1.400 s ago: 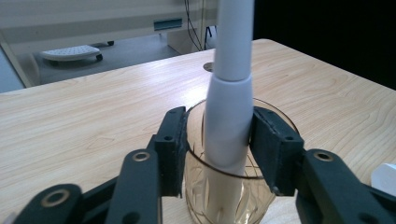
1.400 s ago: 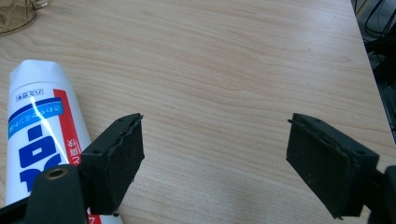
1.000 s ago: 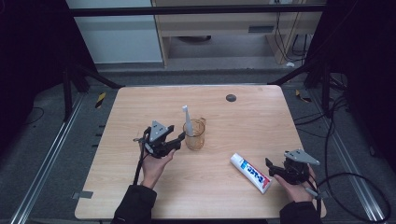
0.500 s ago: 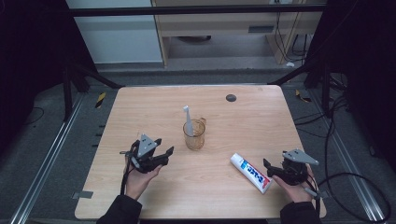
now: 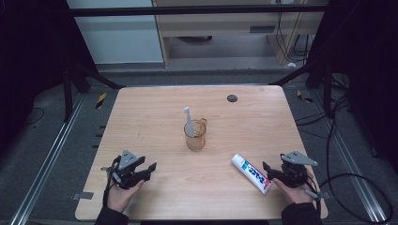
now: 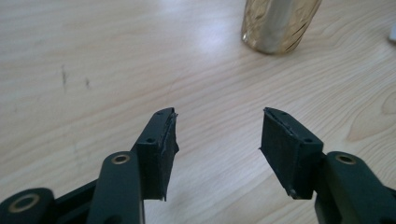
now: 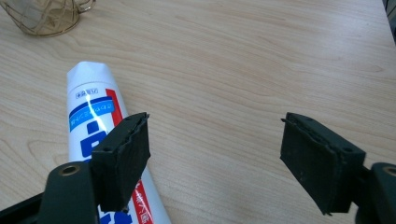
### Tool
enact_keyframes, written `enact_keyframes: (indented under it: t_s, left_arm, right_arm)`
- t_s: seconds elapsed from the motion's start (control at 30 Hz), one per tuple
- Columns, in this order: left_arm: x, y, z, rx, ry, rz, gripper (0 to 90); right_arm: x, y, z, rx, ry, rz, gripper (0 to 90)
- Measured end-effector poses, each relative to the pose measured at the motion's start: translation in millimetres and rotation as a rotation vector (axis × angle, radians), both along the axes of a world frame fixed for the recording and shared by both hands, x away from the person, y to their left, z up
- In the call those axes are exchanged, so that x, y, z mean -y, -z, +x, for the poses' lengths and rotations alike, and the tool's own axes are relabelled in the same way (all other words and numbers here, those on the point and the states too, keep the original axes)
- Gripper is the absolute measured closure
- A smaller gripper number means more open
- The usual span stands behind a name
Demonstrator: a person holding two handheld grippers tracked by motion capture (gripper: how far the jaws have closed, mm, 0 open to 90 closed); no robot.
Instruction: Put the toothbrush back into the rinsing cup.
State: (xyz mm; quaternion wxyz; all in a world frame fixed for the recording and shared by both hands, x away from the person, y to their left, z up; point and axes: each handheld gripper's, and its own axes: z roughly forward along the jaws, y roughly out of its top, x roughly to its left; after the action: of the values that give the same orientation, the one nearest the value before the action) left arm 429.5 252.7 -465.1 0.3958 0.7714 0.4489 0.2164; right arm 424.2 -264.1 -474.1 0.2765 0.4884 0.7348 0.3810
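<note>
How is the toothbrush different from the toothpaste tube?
The toothbrush stands up, leaning inside the glass mug; the toothpaste tube lies flat on the table. The toothbrush is thin and plain pale; the tube is wider, white with blue and red print. The toothbrush is mid-table, away from both grippers; the tube lies right beside the right gripper, outside its open jaws. Neither is held.

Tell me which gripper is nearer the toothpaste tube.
Right. The right gripper sits beside the toothpaste tube, jaws open. The left gripper is across the table, left of the glass mug.
</note>
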Motion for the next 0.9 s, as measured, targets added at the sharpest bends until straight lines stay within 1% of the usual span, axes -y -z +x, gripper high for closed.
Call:
enact_keyframes:
  t_s: [0.03, 0.13, 0.27, 0.3, 0.33, 0.43, 0.5, 0.57, 0.67, 0.73, 0.77, 0.83, 0.9]
  left_arm:
    - [-3.2, 0.4, -0.9, -0.005, -0.009, 0.000, 45.9]
    - [-11.3, 1.0, -3.1, 0.004, -0.032, 0.003, 47.0]
    - [-16.2, 4.2, -1.2, 0.015, -0.058, 0.004, 48.9]
    - [-15.9, 4.9, -0.7, 0.018, -0.054, 0.009, 48.9]
    - [-15.2, 5.6, -0.4, 0.019, -0.051, 0.011, 49.0]
    - [-13.0, 7.8, 0.5, 0.020, -0.046, 0.037, 49.4]
    - [-12.7, 8.8, 0.9, 0.018, -0.050, 0.039, 49.7]
    - [-14.1, 8.2, 1.3, 0.037, -0.058, 0.049, 51.2]
    - [-17.0, 7.3, 1.9, 0.057, -0.069, 0.050, 52.4]
    - [-18.6, 7.6, 2.5, 0.055, -0.078, 0.057, 52.8]
    - [-19.1, 7.9, 2.9, 0.054, -0.081, 0.056, 53.3]
    - [-20.3, 7.8, 3.6, 0.052, -0.085, 0.057, 53.8]
    - [-21.3, 7.9, 4.5, 0.047, -0.088, 0.060, 53.8]
  right_arm:
    - [0.0, 0.3, -0.4, -0.001, -0.004, -0.006, 27.8]
    - [-0.4, 1.7, -1.3, -0.016, -0.021, -0.012, 32.2]
    - [0.0, 5.0, -2.4, -0.052, -0.045, -0.020, 39.9]
    - [-0.1, 5.7, -3.3, -0.061, -0.051, -0.020, 40.9]
    - [0.7, 6.7, -3.7, -0.065, -0.060, -0.031, 43.0]
    - [2.0, 7.8, -6.3, -0.083, -0.063, -0.025, 47.7]
    - [2.5, 8.0, -8.0, -0.089, -0.067, -0.019, 50.4]
    - [1.7, 8.2, -10.2, -0.098, -0.068, -0.017, 52.9]
    - [2.2, 7.0, -13.0, -0.110, -0.080, -0.012, 58.1]
    - [2.4, 6.4, -14.5, -0.124, -0.078, -0.003, 61.2]
    - [2.9, 7.0, -14.3, -0.120, -0.081, -0.007, 62.4]
    - [2.4, 6.3, -14.8, -0.132, -0.081, -0.004, 65.2]
    - [2.2, 6.8, -14.0, -0.133, -0.083, -0.017, 68.9]
